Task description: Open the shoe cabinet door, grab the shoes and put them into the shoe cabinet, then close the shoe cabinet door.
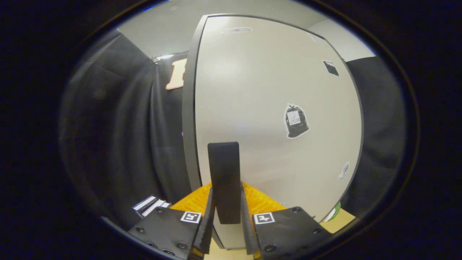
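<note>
The shoe cabinet's white door (267,101) with a grey edge stands right in front of me and bears a few stickers. Its black upright handle (224,180) sticks out from the door's lower left part. My gripper (226,225) has both black fingers pressed against the two sides of this handle, so it is shut on the handle. Orange finger bases (258,202) show behind the handle. I cannot tell from here how far the door stands from the cabinet body. The cabinet's inside is hidden behind the door.
Black booth cloth (119,137) hangs left and right of the cabinet. A small white and dark object (149,205) lies low at the left beside my fingers. A strip of light wooden floor (343,218) and a green-white thing (334,213) show at the cabinet's lower right.
</note>
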{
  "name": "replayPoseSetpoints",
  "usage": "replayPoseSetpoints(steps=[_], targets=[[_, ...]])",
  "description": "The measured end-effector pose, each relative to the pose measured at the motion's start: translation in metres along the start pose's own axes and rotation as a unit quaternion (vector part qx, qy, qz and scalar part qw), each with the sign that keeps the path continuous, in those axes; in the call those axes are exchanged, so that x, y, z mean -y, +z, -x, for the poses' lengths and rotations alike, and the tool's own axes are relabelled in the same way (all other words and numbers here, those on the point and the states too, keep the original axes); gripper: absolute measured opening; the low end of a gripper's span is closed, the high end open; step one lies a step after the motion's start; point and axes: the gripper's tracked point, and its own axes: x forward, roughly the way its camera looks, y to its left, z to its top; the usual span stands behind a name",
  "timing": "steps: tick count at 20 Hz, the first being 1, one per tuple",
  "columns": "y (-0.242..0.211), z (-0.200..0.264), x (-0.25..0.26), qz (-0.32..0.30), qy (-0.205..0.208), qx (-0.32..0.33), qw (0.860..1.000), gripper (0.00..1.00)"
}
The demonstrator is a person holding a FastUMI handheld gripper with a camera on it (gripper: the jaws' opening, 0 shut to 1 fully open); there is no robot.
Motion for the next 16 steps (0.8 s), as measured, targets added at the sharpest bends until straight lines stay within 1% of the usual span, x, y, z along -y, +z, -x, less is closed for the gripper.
replayPoseSetpoints(steps=[2, 6, 11, 16], targets=[[-0.001, -0.002, -0.002, 0.001, -0.001, -0.002, 1.000, 0.32], [-0.002, 0.000, -0.001, -0.002, -0.004, -0.007, 1.000, 0.26], [-0.002, 0.010, 0.001, -0.007, 0.003, -0.008, 1.000, 0.26], [-0.004, 0.041, 0.010, -0.005, 0.021, -0.010, 1.000, 0.26]])
